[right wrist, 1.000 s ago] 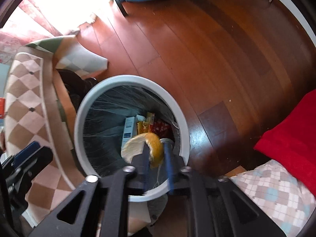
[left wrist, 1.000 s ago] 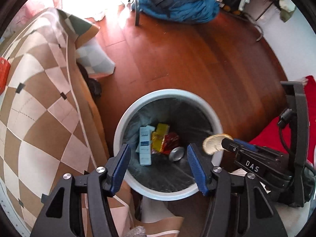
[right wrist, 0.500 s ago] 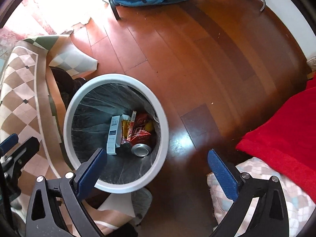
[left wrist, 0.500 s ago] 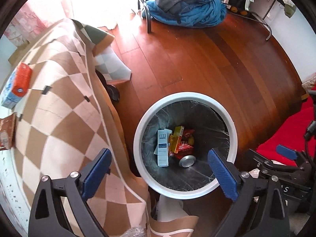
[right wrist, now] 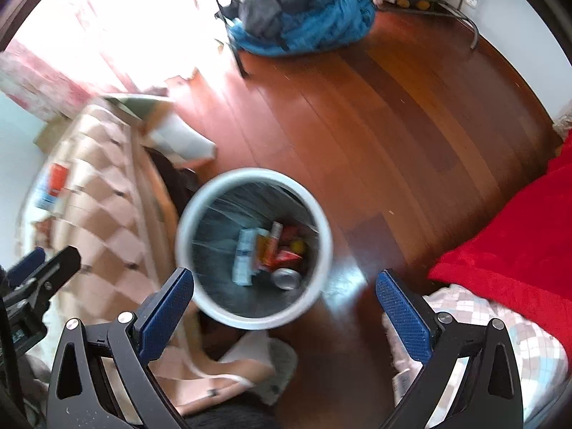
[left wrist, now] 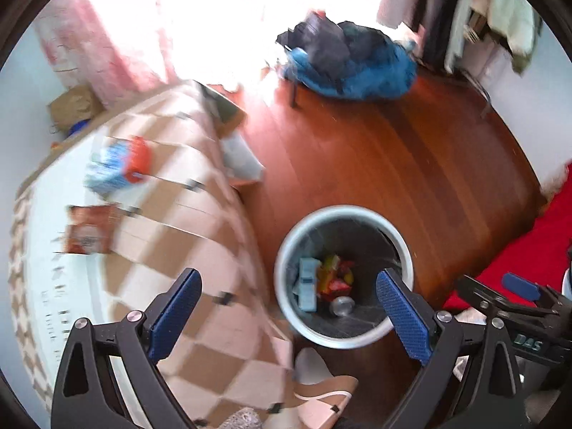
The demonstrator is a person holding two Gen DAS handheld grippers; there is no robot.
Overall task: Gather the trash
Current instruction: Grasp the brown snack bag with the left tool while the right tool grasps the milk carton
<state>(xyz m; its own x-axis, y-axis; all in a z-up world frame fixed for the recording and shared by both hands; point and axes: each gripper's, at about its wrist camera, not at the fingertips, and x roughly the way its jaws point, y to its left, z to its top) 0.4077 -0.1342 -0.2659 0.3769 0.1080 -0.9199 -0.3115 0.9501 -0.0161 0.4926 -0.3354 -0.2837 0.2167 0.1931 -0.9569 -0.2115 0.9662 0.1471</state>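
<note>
Both grippers hang above a round white trash bin [left wrist: 405,255] that stands on the red-brown wooden floor [left wrist: 411,164]. The left gripper [left wrist: 289,309] has its blue-padded jaws spread wide and holds nothing; the bin sits at about 1 o'clock from its centre, with the right finger's pad overlapping the rim. The right gripper [right wrist: 284,312] is likewise spread wide and empty, the bin just above its centre at 12 o'clock.

Inside the bin lie a pale blue carton [right wrist: 245,252], red and yellow wrappers [right wrist: 277,248] and a silver can [right wrist: 286,279], the can nearest the lower rim.

At 9 o'clock from the bin in the left wrist view, a table under a brown checked cloth [left wrist: 200,236] carries a blurred blue-and-orange pack [left wrist: 119,164] and a brown packet [left wrist: 89,232]. A red blanket [right wrist: 518,243] lies at 3 o'clock in the right wrist view, and a blue bundle [right wrist: 311,25] at 12 o'clock.
</note>
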